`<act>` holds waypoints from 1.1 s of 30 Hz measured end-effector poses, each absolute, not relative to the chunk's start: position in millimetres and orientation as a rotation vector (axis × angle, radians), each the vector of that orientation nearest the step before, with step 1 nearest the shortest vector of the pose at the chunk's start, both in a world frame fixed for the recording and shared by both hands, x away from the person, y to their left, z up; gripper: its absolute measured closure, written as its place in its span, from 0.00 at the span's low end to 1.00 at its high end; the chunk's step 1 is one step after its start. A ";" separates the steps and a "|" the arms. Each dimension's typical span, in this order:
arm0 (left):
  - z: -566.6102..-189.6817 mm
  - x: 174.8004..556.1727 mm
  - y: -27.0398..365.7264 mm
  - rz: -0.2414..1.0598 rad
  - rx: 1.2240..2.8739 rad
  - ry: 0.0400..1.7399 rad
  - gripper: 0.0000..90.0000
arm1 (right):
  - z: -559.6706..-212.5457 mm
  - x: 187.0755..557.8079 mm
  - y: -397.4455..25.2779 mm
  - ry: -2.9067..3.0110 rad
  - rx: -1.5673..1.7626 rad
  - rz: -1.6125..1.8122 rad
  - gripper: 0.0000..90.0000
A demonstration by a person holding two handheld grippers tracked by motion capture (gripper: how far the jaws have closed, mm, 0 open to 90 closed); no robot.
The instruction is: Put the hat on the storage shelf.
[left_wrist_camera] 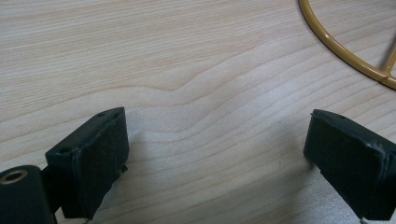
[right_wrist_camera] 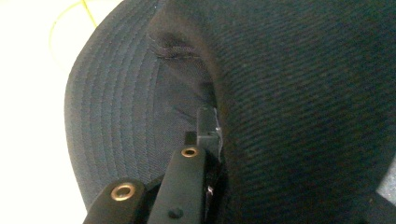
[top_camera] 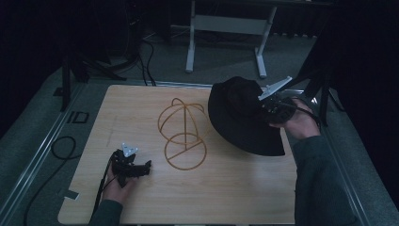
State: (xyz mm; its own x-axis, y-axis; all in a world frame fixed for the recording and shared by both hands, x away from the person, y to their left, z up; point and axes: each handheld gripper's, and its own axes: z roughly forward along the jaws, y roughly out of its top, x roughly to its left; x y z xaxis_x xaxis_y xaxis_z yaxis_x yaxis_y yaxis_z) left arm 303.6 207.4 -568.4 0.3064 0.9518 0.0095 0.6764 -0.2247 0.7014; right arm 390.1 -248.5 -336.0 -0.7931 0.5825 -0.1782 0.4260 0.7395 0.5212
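A black brimmed hat (top_camera: 242, 115) is held tilted at the right side of the wooden board, its brim edge touching the wood. My right gripper (top_camera: 269, 104) is shut on the hat, pinching the cloth where crown meets brim (right_wrist_camera: 212, 135). A gold wire hat stand (top_camera: 183, 136), with a ring base and a domed frame, stands at the board's middle. My left gripper (top_camera: 141, 168) rests low at the front left of the stand, jaws wide apart with bare wood between them (left_wrist_camera: 215, 154). An arc of the stand's base ring (left_wrist_camera: 341, 51) shows in the left gripper view.
The wooden board (top_camera: 155, 202) sits on a grey framed table. Black cables (top_camera: 61, 146) trail along the left side. A white table frame (top_camera: 226, 28) stands on the floor behind. Dark curtains surround the area.
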 end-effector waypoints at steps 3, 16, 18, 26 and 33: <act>-568.4 303.6 207.4 0.601 1.985 1.440 0.08 | -335.4 390.0 -247.9 2.613 0.775 0.662 0.97; -568.4 303.6 207.4 0.602 1.986 1.439 0.08 | -323.3 385.7 -253.1 2.599 0.754 0.685 0.97; -568.4 303.6 207.4 0.602 1.986 1.439 0.08 | -322.6 385.4 -253.5 2.598 0.752 0.689 0.97; -568.4 303.7 207.5 0.602 1.987 1.438 0.08 | -314.4 382.7 -253.9 2.596 0.725 0.731 0.97; -568.4 303.7 207.6 0.603 1.987 1.438 0.08 | -309.9 382.1 -252.6 2.597 0.704 0.742 0.96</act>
